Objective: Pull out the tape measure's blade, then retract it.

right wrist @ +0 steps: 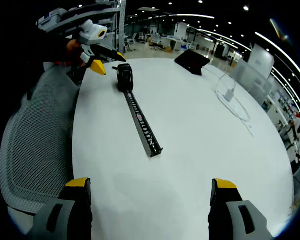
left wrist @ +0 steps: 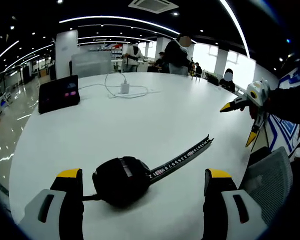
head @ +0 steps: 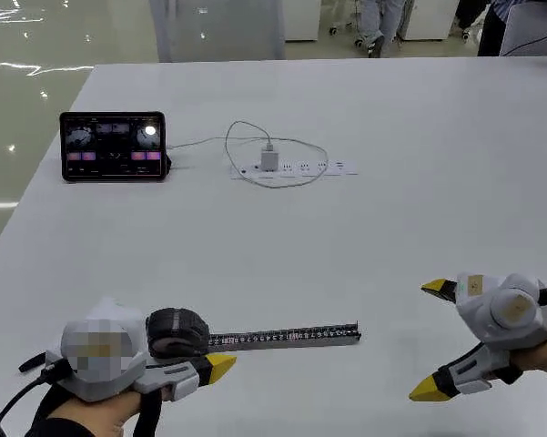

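A black tape measure (head: 176, 331) lies on the white table (head: 364, 228) at the front left. Its blade (head: 287, 337) is drawn out flat to the right, ending in the hook (head: 356, 330). My left gripper (head: 196, 344) is open, its jaws standing wide on either side of the case (left wrist: 122, 180) without touching it. The blade (left wrist: 182, 157) runs away between them. My right gripper (head: 432, 339) is open and holds nothing, a short way right of the hook. In the right gripper view the blade (right wrist: 142, 122) points back toward the right gripper (right wrist: 150, 183), with a gap of bare table between.
A lit tablet (head: 114, 146) stands at the back left, with a power strip, charger and looped white cable (head: 282, 167) beside it. A grey mesh chair (right wrist: 35, 135) is by the table's edge. People stand beyond the far end (left wrist: 177, 52).
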`<action>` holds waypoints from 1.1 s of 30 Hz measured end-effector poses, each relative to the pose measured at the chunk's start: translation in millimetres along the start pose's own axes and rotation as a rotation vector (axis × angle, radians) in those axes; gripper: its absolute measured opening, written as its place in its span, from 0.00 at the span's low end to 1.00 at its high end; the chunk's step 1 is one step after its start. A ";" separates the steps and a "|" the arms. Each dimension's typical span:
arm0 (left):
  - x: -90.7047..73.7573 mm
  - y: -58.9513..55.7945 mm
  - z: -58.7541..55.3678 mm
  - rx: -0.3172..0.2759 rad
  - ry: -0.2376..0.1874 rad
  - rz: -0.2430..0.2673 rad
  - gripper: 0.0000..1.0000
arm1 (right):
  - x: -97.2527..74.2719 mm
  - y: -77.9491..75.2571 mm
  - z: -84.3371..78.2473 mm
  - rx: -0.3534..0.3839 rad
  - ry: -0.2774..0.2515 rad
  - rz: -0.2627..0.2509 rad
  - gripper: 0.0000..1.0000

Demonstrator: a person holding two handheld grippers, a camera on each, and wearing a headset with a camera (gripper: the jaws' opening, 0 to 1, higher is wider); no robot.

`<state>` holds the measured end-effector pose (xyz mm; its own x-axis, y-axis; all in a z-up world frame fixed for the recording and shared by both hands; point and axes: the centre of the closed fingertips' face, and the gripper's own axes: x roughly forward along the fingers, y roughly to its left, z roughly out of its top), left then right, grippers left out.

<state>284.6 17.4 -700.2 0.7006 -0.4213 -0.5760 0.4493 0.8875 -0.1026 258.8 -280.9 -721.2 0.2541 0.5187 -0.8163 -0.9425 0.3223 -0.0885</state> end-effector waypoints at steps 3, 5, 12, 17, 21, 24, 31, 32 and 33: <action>5.1 0.6 0.3 -0.035 -0.005 0.007 0.99 | 5.7 -2.2 7.5 -0.037 0.004 0.019 0.99; 8.2 -0.3 -0.4 -0.042 -0.008 0.011 0.99 | 9.4 -5.9 8.1 -0.041 0.006 0.023 0.99; 18.7 -5.4 -1.7 -0.046 -0.023 0.026 0.99 | 24.7 -13.2 10.5 -0.023 0.009 0.052 0.99; 22.0 -2.1 3.1 -0.069 -0.043 0.050 0.99 | 33.6 -14.6 14.1 -0.041 0.028 0.071 0.99; 23.7 1.7 5.1 -0.090 -0.058 0.071 0.99 | 40.9 -14.2 16.0 -0.048 0.037 0.091 0.99; 23.1 8.6 7.3 -0.116 -0.086 0.103 0.99 | 45.7 -14.0 17.3 -0.054 0.048 0.100 0.99; 25.0 15.5 4.8 -0.092 -0.117 0.161 0.99 | 57.6 -13.9 22.1 -0.082 0.070 0.121 0.97; 25.2 15.7 4.8 -0.087 -0.122 0.165 0.99 | 59.1 -14.2 22.1 -0.102 0.074 0.125 0.92; 25.3 15.7 5.9 -0.066 -0.137 0.171 0.99 | 61.7 -14.1 22.5 -0.118 0.077 0.129 0.90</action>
<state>312.7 19.5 -711.6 0.8340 -0.2811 -0.4749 0.2836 0.9565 -0.0682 292.6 -235.7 -757.6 0.1160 0.4859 -0.8663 -0.9863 0.1595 -0.0426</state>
